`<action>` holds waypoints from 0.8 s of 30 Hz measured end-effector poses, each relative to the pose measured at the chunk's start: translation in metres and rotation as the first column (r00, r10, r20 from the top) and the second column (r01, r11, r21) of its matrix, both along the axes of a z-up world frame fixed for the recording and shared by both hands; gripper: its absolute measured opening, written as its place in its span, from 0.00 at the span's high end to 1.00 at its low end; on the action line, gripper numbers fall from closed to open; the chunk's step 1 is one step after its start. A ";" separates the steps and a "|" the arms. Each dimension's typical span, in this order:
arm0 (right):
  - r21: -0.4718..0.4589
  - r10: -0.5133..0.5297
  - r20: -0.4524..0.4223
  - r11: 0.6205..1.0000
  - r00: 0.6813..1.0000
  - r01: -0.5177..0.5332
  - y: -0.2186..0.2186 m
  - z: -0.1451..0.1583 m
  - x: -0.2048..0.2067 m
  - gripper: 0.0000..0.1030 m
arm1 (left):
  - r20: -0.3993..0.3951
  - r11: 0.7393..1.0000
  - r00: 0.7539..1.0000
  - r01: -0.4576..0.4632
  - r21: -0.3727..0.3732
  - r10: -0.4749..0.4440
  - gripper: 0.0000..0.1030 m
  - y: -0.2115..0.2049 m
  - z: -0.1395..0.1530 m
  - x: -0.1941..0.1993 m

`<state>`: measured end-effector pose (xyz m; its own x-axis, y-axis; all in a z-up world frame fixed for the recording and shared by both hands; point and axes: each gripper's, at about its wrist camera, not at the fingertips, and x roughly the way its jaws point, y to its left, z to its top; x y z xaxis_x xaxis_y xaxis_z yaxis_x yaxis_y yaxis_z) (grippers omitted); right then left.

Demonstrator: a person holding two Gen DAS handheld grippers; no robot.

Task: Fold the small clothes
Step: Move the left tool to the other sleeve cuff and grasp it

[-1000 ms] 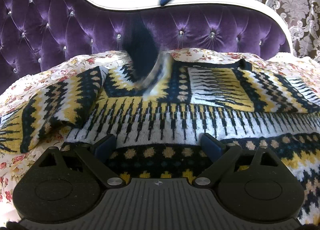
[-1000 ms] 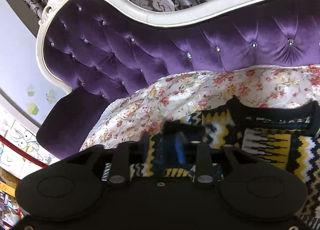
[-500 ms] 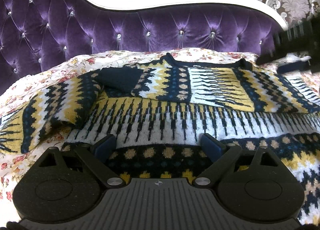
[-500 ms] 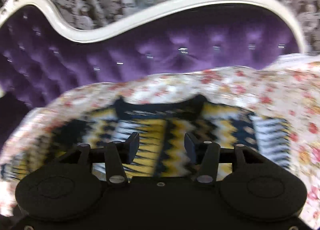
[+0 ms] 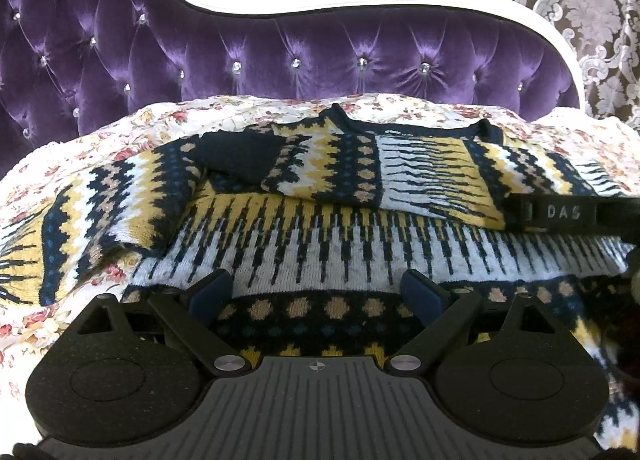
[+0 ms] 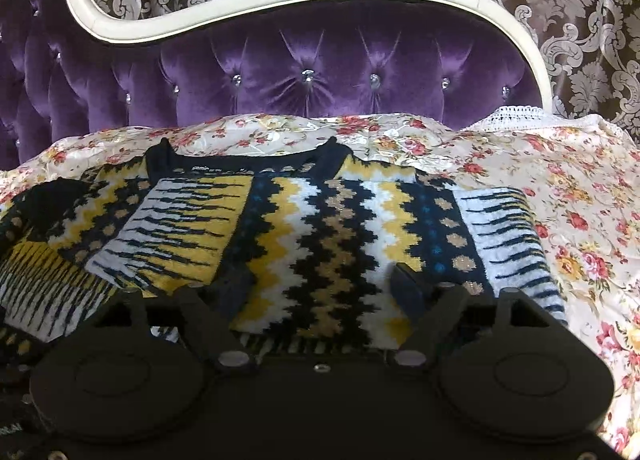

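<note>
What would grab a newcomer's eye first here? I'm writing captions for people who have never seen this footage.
First the patterned sweater, navy, yellow and white zigzags, spread on the floral bedspread with a sleeve folded across its chest. Behind it rises the tufted purple headboard with its cream frame. At the bottom of each view sit black jaws: the left gripper wide open over the hem, the right gripper opening, nothing clamped.

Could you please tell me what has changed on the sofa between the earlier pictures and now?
The right gripper, which a second ago carried the sleeve across the sweater, has let it go; the sleeve now lies folded over the chest. That gripper came down to the sweater's other side, its jaws opening with nothing clamped. The left gripper stayed open over the hem; the floral cover is unchanged.
</note>
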<state>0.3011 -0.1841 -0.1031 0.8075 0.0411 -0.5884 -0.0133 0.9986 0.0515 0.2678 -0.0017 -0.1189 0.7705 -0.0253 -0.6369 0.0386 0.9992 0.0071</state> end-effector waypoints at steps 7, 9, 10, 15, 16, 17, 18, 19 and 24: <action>-0.010 -0.001 0.011 1.000 1.000 0.001 0.001 -0.002 -0.002 0.24 | -0.017 0.996 1.000 -0.013 -0.091 0.012 0.10 0.037 0.026 -0.012; -0.017 -0.001 0.013 1.000 1.000 0.001 0.002 -0.003 -0.003 0.24 | -0.001 0.990 0.998 -0.059 -0.128 0.059 0.10 0.062 0.039 -0.020; -0.018 -0.001 0.014 1.000 1.000 0.001 0.002 -0.003 -0.003 0.24 | 0.005 0.986 0.997 -0.081 -0.147 0.082 0.10 0.076 0.045 -0.024; -0.021 0.000 0.016 1.000 1.000 0.000 0.003 -0.003 -0.003 0.24 | -0.002 0.953 0.970 -0.238 -0.187 0.242 0.10 0.161 0.071 -0.039; -0.021 0.001 0.017 1.000 1.000 0.000 0.003 -0.003 -0.003 0.24 | -0.007 0.943 0.962 -0.270 -0.195 0.274 0.10 0.175 0.074 -0.040; -0.021 0.001 0.017 1.000 1.000 0.000 0.003 -0.004 -0.003 0.24 | -0.013 0.930 0.951 -0.306 -0.203 0.310 0.11 0.192 0.076 -0.043; -0.021 0.001 0.017 1.000 1.000 0.000 0.003 -0.003 -0.003 0.24 | -0.023 0.914 0.937 -0.344 -0.217 0.348 0.11 0.210 0.077 -0.046; -0.021 0.001 0.016 1.000 1.000 0.000 0.003 -0.003 -0.003 0.23 | -0.034 0.899 0.927 -0.370 -0.233 0.372 0.11 0.224 0.077 -0.049; -0.022 0.002 0.016 1.000 1.000 -0.002 0.003 -0.003 -0.003 0.23 | -0.120 0.820 0.883 -0.467 -0.331 0.455 0.11 0.278 0.063 -0.067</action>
